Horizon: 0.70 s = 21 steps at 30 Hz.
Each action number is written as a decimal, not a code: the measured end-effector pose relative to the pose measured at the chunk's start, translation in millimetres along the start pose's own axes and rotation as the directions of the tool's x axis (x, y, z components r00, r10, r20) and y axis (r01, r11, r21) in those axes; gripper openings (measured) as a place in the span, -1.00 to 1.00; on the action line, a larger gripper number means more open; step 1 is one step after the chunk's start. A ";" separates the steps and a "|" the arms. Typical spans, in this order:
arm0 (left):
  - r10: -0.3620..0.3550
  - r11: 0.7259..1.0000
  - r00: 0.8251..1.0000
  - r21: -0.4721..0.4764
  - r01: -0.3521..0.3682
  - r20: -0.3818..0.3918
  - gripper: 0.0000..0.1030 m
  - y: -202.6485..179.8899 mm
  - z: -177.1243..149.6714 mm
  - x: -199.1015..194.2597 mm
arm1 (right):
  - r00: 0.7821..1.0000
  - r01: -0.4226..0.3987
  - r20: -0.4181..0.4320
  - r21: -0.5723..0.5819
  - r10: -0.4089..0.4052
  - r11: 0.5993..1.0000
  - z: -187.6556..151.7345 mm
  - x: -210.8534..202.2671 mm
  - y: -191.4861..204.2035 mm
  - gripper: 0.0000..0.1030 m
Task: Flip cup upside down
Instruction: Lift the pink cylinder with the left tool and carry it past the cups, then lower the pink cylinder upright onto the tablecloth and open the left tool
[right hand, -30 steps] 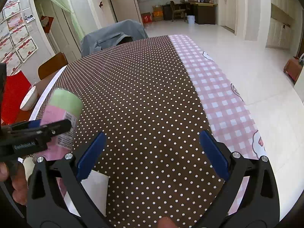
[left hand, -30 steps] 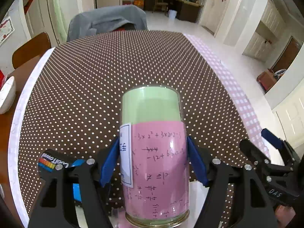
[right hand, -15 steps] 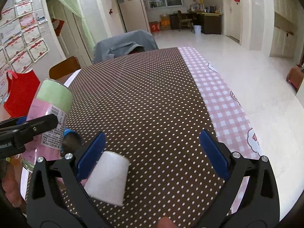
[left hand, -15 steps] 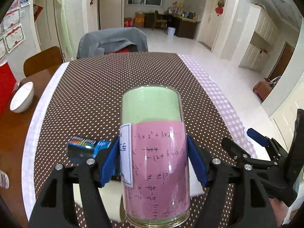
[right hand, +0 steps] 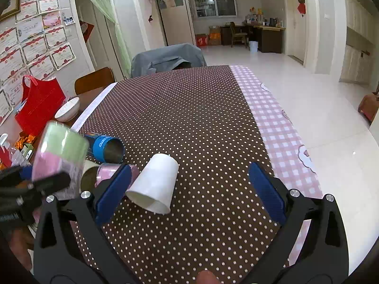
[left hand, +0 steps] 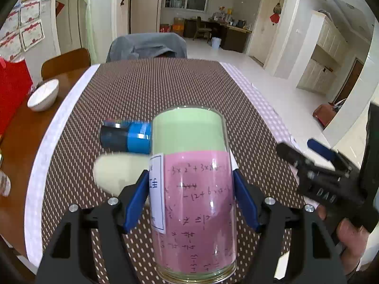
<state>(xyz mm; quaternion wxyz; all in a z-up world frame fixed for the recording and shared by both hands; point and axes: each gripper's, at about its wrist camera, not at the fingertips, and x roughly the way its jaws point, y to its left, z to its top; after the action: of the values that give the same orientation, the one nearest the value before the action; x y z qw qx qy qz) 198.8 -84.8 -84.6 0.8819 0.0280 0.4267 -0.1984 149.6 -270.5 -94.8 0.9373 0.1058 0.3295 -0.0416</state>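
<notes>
Red bag (right hand: 39, 104): stood at the left edge of the right wrist view, on the bare wooden tabletop.
White bowl (right hand: 67, 108): sat just right of the red bag, beside the edge of the dotted brown tablecloth (right hand: 189, 118).
Left gripper (left hand: 189, 196): jaws closed against the sides of a glass cup (left hand: 191, 184); blue pads pressed on both flanks.
Glass cup: lined with green and pink paper bearing handwritten sums; held in the lower centre of the left wrist view, closed green end pointing away from the camera, glass rim nearest it.
Blue can (right hand: 107, 146): lay on its side on the tablecloth, left of centre, open end toward the camera.
White paper cup (right hand: 155, 184): lay tipped on its side, lower centre, between the right gripper's pads in view.
Right gripper (right hand: 189, 189): jaws spread wide, gripping nothing.
Pink checked cloth (right hand: 272, 123): ran along the right side of the table.
</notes>
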 end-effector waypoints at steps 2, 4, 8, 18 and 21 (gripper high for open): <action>-0.006 1.000 1.000 -0.008 0.006 -0.017 0.33 -1.0 -12.4 2.9 | 1.000 0.001 -0.001 0.011 -0.001 1.000 -4.9 -4.6 -3.2 0.88; -0.011 1.000 0.999 -0.017 0.010 -0.033 0.33 -3.2 -23.7 5.8 | 1.000 0.005 -0.001 0.012 -0.005 1.000 -9.3 -8.1 -5.2 0.88; -0.014 1.000 0.999 -0.026 0.012 -0.046 0.33 -6.9 -40.2 9.5 | 1.000 0.004 0.005 0.012 -0.004 1.000 -18.6 -17.2 -7.6 0.88; 0.009 0.999 0.997 -0.048 -0.013 -0.079 0.33 -18.3 -66.7 27.1 | 0.999 -0.006 0.048 0.040 0.004 0.999 -33.1 -39.8 -22.1 0.88; 0.020 0.998 0.995 -0.060 -0.026 -0.101 0.33 -18.9 -74.0 36.6 | 0.998 -0.009 0.067 0.045 0.006 0.999 -31.5 -46.3 -26.2 0.88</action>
<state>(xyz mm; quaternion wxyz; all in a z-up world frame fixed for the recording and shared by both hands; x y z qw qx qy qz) 157.2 -97.9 -157.2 0.8621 0.0159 0.4758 -0.1736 90.4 -288.5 -94.2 0.9452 0.1271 0.2966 -0.0489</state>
